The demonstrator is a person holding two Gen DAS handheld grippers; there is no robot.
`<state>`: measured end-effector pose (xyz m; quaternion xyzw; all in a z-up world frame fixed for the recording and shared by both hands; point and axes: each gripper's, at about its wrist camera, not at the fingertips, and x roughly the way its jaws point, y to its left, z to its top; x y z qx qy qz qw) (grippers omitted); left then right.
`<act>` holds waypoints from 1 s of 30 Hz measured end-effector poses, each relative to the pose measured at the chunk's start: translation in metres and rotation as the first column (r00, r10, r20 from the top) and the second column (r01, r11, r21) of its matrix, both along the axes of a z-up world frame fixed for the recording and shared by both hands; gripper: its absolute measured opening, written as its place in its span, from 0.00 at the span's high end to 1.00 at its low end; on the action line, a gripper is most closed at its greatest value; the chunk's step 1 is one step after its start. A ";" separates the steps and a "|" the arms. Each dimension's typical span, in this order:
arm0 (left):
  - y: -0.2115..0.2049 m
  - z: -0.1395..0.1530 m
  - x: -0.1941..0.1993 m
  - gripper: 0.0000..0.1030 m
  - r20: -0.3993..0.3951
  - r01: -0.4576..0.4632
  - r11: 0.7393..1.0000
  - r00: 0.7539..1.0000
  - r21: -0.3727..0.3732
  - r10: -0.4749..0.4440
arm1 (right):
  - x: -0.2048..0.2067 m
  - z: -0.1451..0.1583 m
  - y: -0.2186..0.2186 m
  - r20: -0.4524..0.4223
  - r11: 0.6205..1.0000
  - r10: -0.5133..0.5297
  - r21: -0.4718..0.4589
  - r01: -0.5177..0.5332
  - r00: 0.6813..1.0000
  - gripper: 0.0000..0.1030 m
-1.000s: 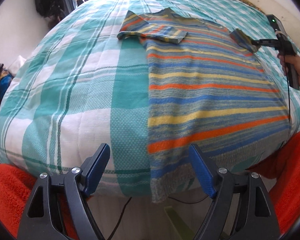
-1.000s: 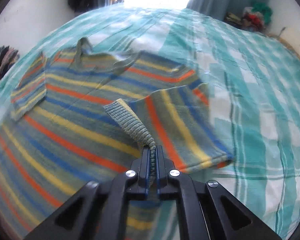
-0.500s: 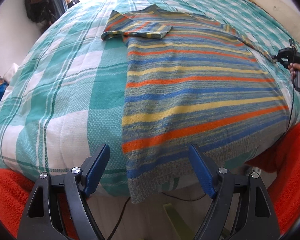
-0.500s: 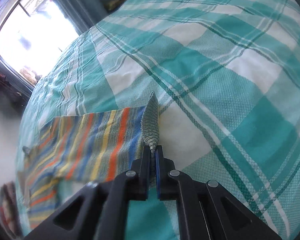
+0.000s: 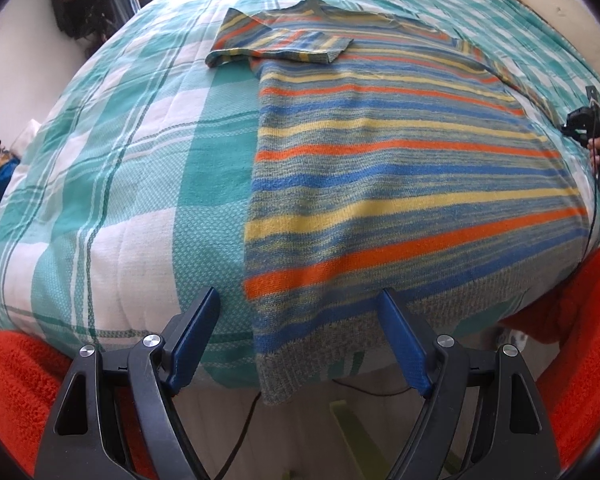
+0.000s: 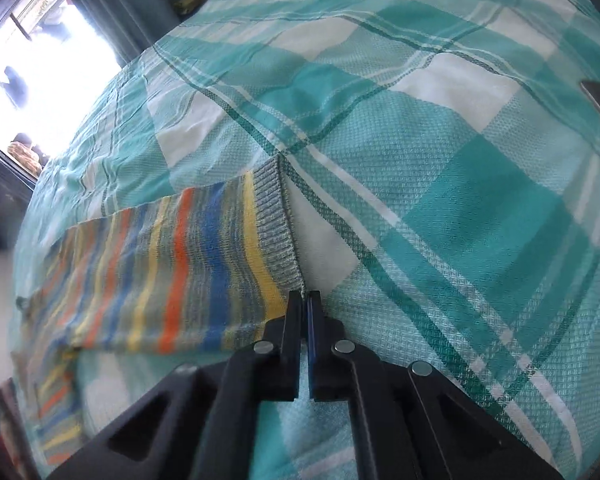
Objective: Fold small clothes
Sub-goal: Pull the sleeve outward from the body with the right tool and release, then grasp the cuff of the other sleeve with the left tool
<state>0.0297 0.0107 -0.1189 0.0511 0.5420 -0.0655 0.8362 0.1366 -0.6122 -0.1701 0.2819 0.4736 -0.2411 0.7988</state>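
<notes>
A striped knit sweater (image 5: 400, 152) in orange, blue, yellow and grey lies flat on the bed, its hem hanging over the near edge. Its left sleeve (image 5: 284, 42) is folded across the chest. My left gripper (image 5: 300, 340) is open and empty, just before the hem. My right gripper (image 6: 305, 300) is shut on the ribbed cuff (image 6: 278, 224) of the right sleeve (image 6: 172, 272), which is stretched out sideways on the bedspread. The right gripper also shows in the left wrist view (image 5: 584, 122) at the far right.
The bed has a teal and white plaid bedspread (image 5: 120, 152). Orange-red fuzzy fabric (image 5: 12, 384) sits at both lower corners. Dark clothes (image 5: 80, 4) hang at the back left by a bright window (image 6: 40, 60). A cable (image 5: 244, 424) runs below the bed edge.
My right gripper has pulled the right sleeve off the sweater's body and out to the side, laying it flat on the bedspread. The left gripper shifted slightly left and stays open.
</notes>
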 end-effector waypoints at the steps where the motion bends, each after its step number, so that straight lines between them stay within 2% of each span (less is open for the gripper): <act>1: 0.004 0.001 0.000 0.20 -0.002 -0.015 1.000 1.000 0.003 0.015 | 0.004 0.001 0.006 -0.026 0.999 0.020 -0.050 -0.022 0.999 0.99; 3: 0.015 0.004 0.000 0.20 -0.005 -0.045 0.999 0.999 0.003 0.045 | 0.010 0.001 0.016 -0.065 0.990 0.047 -0.133 -0.056 0.997 0.99; 5: 0.030 0.011 -0.001 0.20 -0.003 -0.077 0.997 0.997 0.004 0.077 | 0.011 0.001 0.020 -0.074 0.982 0.065 -0.171 -0.077 0.995 0.98; 7: 0.048 0.023 -0.003 0.20 0.011 -0.110 0.994 0.994 -0.003 0.110 | 0.004 0.004 0.019 -0.051 0.982 0.090 -0.160 -0.097 0.995 0.87; 9: 0.068 0.041 -0.005 0.20 0.038 -0.140 0.990 0.989 -0.012 0.140 | -0.007 0.012 0.017 -0.033 0.985 0.091 -0.147 -0.095 0.995 0.60; 10: 0.077 0.051 -0.004 0.20 0.055 -0.152 0.988 0.987 -0.017 0.153 | -0.015 0.019 0.020 -0.032 0.983 0.082 -0.163 -0.086 0.996 0.55; 12: 0.091 0.077 0.002 0.20 0.096 -0.174 0.984 0.979 -0.041 0.177 | -0.031 0.038 0.033 -0.039 0.965 0.085 -0.245 -0.092 0.996 0.52; 14: 0.096 0.106 0.014 0.15 0.143 -0.181 0.978 0.970 -0.105 0.195 | -0.044 0.060 0.060 -0.037 0.936 0.155 -0.314 -0.159 0.987 0.52; 16: 0.089 0.136 0.028 0.12 0.195 -0.155 0.969 0.962 -0.191 0.192 | -0.056 0.078 0.096 -0.026 0.909 0.249 -0.340 -0.243 0.968 0.51; 18: 0.070 0.160 0.046 0.07 0.238 -0.089 0.960 0.959 -0.267 0.155 | -0.066 0.087 0.141 -0.002 0.885 0.359 -0.315 -0.341 0.933 0.46; 21: 0.021 0.172 0.078 0.04 0.290 0.045 0.950 0.956 -0.310 0.050 | -0.076 0.085 0.217 0.039 0.839 0.503 -0.264 -0.477 0.863 0.42; 23: -0.019 0.158 0.105 0.03 0.299 0.151 0.946 0.952 -0.286 -0.062 | -0.079 0.071 0.264 0.067 0.806 0.573 -0.225 -0.547 0.817 0.42; 24: -0.040 0.145 0.120 0.03 0.287 0.193 0.949 0.951 -0.247 -0.119 | -0.080 0.063 0.284 0.075 0.789 0.602 -0.212 -0.577 0.795 0.42; 26: -0.076 0.111 0.151 0.05 0.267 0.250 0.959 0.941 -0.135 -0.208 | -0.079 0.042 0.316 0.055 0.755 0.644 -0.201 -0.624 0.763 0.42; 29: -0.109 0.063 0.186 0.08 0.278 0.323 0.945 0.904 0.054 -0.325 | -0.082 0.023 0.344 -0.008 0.694 0.702 -0.215 -0.687 0.712 0.42; 30: -0.112 0.044 0.197 0.10 0.252 0.316 0.944 0.910 0.097 -0.331 | -0.085 0.022 0.348 -0.024 0.670 0.718 -0.249 -0.699 0.696 0.42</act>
